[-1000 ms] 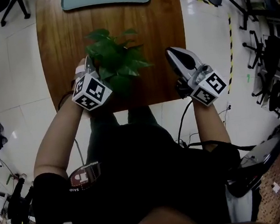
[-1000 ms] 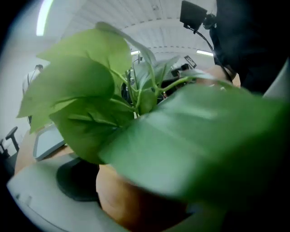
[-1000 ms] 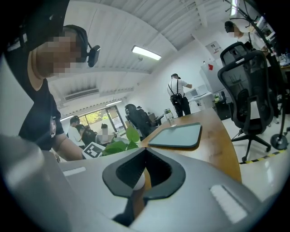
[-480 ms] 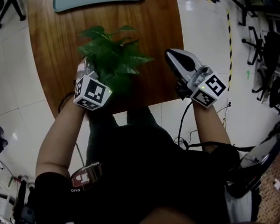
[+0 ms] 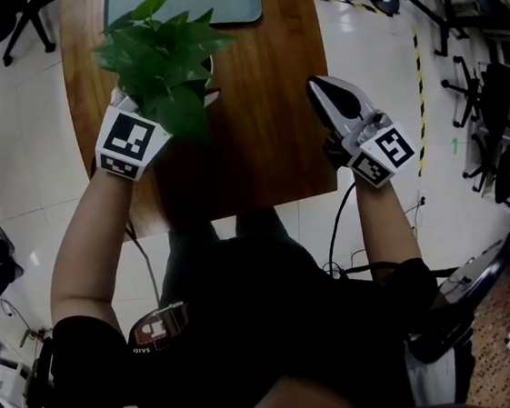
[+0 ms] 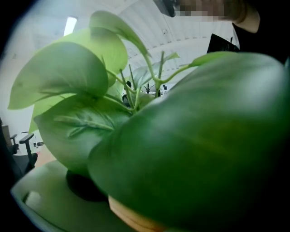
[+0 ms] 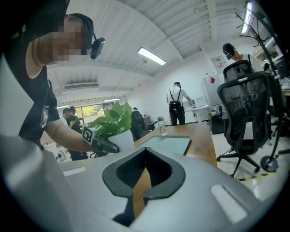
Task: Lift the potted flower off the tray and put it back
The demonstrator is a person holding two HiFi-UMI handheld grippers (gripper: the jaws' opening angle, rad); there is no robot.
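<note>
Grip of left gripper: clamped on the white pot of the potted flower, as the right gripper view shows. Its jaws have just been closing a little on that pot, and in its own view leaves cover them.
Grip of right gripper: clenched tight on nothing.
Surface: brown wooden table, bare between the two grippers; the right gripper hangs over its right side.
Tray: pale blue-green, at the table's far end, beyond both grippers.
Room: glossy white floor tiles, yellow-black tape stripe, office chair, people standing far off, strip light overhead.
Flower's place: directly ahead of the left gripper at the table's left side, its leaves overlapping the tray's near left corner, well apart from the right gripper.
</note>
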